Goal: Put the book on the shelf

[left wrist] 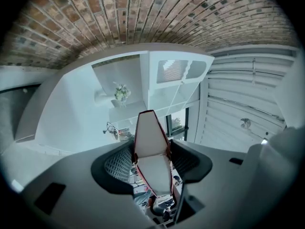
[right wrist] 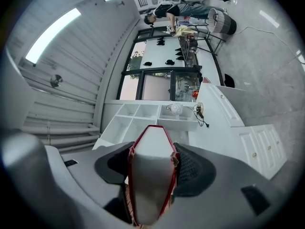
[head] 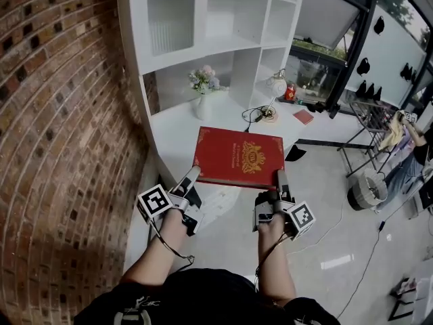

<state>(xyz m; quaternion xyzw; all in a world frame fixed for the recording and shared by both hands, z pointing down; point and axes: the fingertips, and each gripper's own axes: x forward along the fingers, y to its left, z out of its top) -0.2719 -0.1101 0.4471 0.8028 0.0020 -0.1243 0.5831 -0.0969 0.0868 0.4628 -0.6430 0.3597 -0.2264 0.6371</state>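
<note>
- we hold the red book cover up, with the left gripper and right gripper both clamped on its near edge.
- next, we judge, it must rise into a bay of the shelf.

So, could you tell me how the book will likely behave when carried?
Probably stiff: the book lies flat though the left gripper and right gripper clamp only its near edge. It looks thick, so likely heavy and apt to tip forward.
</note>
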